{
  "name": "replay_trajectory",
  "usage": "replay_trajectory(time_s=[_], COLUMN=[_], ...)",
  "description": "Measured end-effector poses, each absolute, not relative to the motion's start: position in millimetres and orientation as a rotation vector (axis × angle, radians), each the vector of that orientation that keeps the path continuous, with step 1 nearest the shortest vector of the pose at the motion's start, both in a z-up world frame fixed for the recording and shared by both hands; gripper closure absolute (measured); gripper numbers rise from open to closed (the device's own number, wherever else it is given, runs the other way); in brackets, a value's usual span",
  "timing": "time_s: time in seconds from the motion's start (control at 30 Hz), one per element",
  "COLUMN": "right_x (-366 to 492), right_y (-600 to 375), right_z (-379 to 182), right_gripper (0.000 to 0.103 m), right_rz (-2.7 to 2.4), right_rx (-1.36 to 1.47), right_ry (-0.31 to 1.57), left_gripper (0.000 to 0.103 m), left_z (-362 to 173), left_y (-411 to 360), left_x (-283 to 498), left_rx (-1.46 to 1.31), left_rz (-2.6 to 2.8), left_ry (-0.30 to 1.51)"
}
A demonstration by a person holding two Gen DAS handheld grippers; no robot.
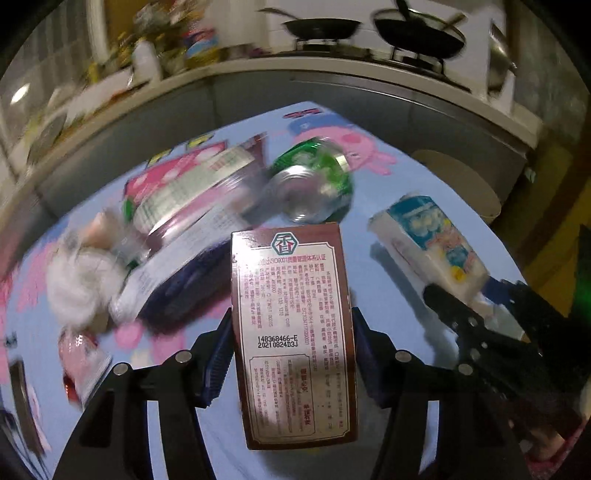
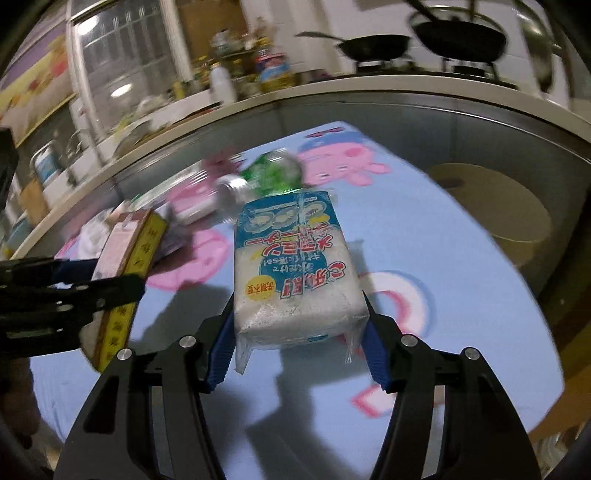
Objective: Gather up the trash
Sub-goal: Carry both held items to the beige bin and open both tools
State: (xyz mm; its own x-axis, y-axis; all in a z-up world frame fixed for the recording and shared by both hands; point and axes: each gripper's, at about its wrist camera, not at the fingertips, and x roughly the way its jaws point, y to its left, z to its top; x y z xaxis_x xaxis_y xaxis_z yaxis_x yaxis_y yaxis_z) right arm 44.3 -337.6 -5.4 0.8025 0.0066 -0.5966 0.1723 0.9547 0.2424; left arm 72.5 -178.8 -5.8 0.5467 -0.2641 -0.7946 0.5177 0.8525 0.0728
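Observation:
My left gripper [image 1: 291,332] is shut on a brown printed carton [image 1: 293,332] and holds it above the blue cartoon tablecloth [image 1: 388,229]. My right gripper [image 2: 299,325] is shut on a white and blue plastic packet [image 2: 295,266], also lifted off the table. The packet shows in the left wrist view [image 1: 428,240], and the carton in the right wrist view [image 2: 122,273]. On the table behind lie a green can [image 1: 314,184], a pink and white package [image 1: 184,192], crumpled white paper [image 1: 77,280] and a small pink wrapper [image 1: 81,362].
A round tan bin [image 2: 495,206] stands at the right, beyond the table edge. A kitchen counter [image 1: 258,70] with pans on a stove [image 1: 417,33] and bottles runs along the back.

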Motion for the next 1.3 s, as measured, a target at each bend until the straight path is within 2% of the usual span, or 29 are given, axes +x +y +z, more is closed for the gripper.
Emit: replay_trajectory(time_s=[0.43,0.83,0.87,0.9,0.93,0.97,1.0,1.3], right_x=[37.5,71.8,78.0,82.7,89.9,93.8,96.6,100.0], right_y=[-425.5,-554.9,-560.7,-564.3,-568.6,-572.4,-574.1,-551.3], right_z=[-3.7,-9.5,-10.3,-10.7,-12.1,-13.0,-13.6,-11.5], right_gripper=[0.044,0.043,0.042,0.040,0.038,0.031,0.028,0.028], right_rz=[-0.219,-0.388,-0.392,-0.395,-0.404,-0.406,-0.412,-0.419], right_rx=[0.374,0.480,0.470,0.461,0.449,0.443,0.438,0.379], right_ry=[0.564,0.598,0.606,0.611,0.624,0.635,0.637,0.632], left_gripper=[0.043,0.042,0.038,0.028,0.022,0.017,0.017,0.016], left_z=[-5.8,-16.9,-20.8,-24.3,-26.3,-29.1,-30.4,-14.7], left_y=[-284.2,-441.7,-452.6,-461.1,-466.8,-472.3,-474.7,-432.6], left_x=[95.2,160.9,166.4,170.7,173.0,176.7,178.1,180.8], left_rx=[0.421,0.396,0.393,0.395,0.399,0.403,0.405,0.315], left_rz=[-0.540,-0.869,-0.883,-0.890,-0.884,-0.865,-0.855,-0.818], left_ry=[0.874,1.003,1.011,1.015,1.014,1.002,0.999,0.969])
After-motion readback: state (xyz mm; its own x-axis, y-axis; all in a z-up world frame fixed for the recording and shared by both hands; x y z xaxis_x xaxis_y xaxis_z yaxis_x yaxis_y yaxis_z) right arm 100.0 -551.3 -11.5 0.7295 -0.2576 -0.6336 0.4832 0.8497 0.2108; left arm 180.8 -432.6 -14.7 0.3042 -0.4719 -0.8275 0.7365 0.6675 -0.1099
